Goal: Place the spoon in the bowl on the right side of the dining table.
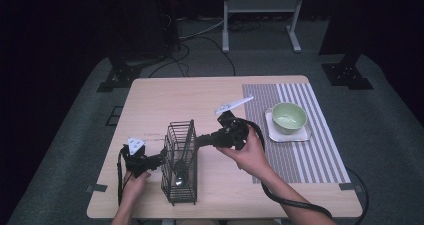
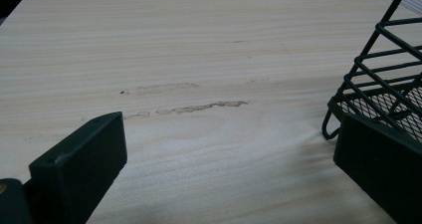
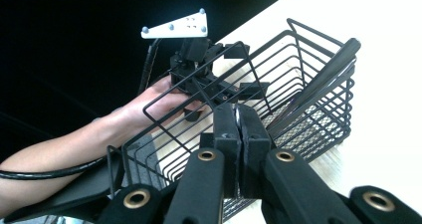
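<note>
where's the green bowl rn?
High view: green bowl sits on a white tray on the striped mat, right of the wire basket.

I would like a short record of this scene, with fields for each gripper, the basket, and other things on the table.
left gripper: fingers open, beside the basket
right gripper: fingers shut at the basket's rim; whether they pinch a wire is unclear
black wire basket: upright on the pale wooden table, a dark utensil inside
light green bowl: on the striped placemat

High view looks forward and down over the whole pale wooden bench (image 1: 150, 95) from afar, both gripper views sit close and low, all three sharing the black wire basket (image 1: 179, 162).
</note>
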`<state>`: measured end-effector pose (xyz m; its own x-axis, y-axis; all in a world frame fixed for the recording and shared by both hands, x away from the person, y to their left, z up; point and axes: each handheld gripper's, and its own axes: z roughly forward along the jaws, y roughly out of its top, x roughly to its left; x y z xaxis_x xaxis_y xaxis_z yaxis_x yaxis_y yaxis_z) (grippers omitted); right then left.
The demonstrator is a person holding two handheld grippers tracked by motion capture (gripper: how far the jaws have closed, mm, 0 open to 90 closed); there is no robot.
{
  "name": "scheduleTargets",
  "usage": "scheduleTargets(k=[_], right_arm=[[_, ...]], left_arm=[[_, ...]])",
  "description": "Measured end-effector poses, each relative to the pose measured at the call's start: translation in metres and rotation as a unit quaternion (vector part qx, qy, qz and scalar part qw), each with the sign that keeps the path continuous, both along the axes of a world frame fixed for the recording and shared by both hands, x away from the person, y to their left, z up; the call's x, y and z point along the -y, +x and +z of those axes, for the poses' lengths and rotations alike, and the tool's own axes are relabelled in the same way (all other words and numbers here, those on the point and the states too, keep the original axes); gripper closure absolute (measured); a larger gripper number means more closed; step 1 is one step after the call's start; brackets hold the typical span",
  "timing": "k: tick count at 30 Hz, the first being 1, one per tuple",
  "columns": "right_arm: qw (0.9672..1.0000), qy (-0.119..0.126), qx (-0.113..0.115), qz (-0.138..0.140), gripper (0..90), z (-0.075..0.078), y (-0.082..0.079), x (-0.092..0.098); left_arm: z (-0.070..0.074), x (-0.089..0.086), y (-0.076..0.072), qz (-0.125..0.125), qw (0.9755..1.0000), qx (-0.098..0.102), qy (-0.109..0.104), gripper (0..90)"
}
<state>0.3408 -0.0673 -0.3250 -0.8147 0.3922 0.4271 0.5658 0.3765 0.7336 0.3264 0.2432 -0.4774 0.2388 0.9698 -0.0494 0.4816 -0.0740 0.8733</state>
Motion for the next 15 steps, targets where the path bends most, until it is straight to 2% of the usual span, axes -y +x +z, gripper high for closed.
scheduleTargets(k=[4,12,15], right_arm=[[0.9999,0.012,-0.011,-0.003,88.6,0.004,0.001,0.004],[0.9996,0.023,-0.015,-0.006,88.6,0.011,0.001,0.010],[0.9992,0.033,-0.020,-0.007,88.6,0.014,0.001,0.015]], left_arm=[[0.000,0.000,0.000,0.000,1.0000,0.001,0.000,0.0],[0.000,0.000,0.000,0.000,1.0000,0.001,0.001,0.0],[0.000,0.000,0.000,0.000,1.0000,0.001,0.001,0.0]])
